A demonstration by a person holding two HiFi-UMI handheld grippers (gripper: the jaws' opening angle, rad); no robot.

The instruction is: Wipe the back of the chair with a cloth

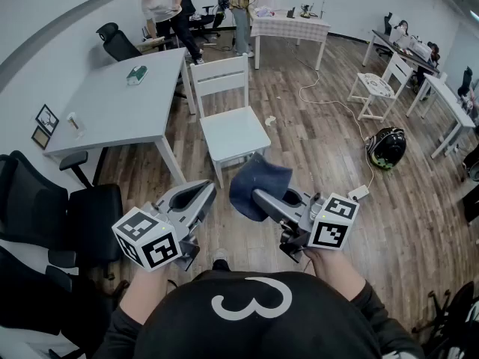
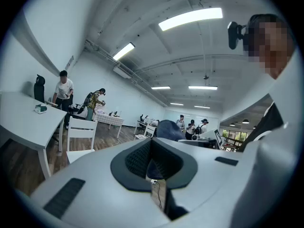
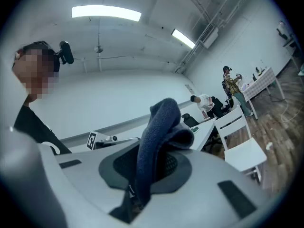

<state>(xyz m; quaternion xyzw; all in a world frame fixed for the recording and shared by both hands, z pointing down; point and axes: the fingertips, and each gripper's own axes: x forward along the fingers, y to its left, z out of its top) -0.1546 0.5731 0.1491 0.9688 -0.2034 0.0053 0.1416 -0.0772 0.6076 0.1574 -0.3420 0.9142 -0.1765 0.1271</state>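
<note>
The right gripper (image 1: 258, 198) was clamped on a dark blue cloth (image 1: 260, 184). In the right gripper view the fabric ran up between the two dark pads and bunched into a thick fold above them, with a narrow strip of it hanging down below the jaws. The cloth was held in the air in front of the person's chest, well apart from the white chair (image 1: 233, 129) and touching nothing but the gripper.

The left gripper (image 1: 200, 197) was held level with the right one, just beside it, with its tip pointing toward the cloth. In the left gripper view its jaws seemed to be together with nothing between them, though the pads lay in shadow and a thin slit could not be ruled out. The blue lump of cloth showed past its tip.

The chair stood on the wooden floor (image 1: 314, 148) ahead of both grippers, just off the right edge of the grey table (image 1: 112, 111) and near that table's front right corner. Its seat faced the person and its slatted back (image 1: 220, 75) was on the far side, upright. A small green thing (image 1: 135, 74) lay on the table near its far edge, toward the right corner. A dark helmet (image 1: 386, 146) lay on the floor well to the right of the chair. Black office chairs (image 1: 45, 215) stood at the person's left. Two people (image 1: 166, 10) stood at the far end of the room.
</note>
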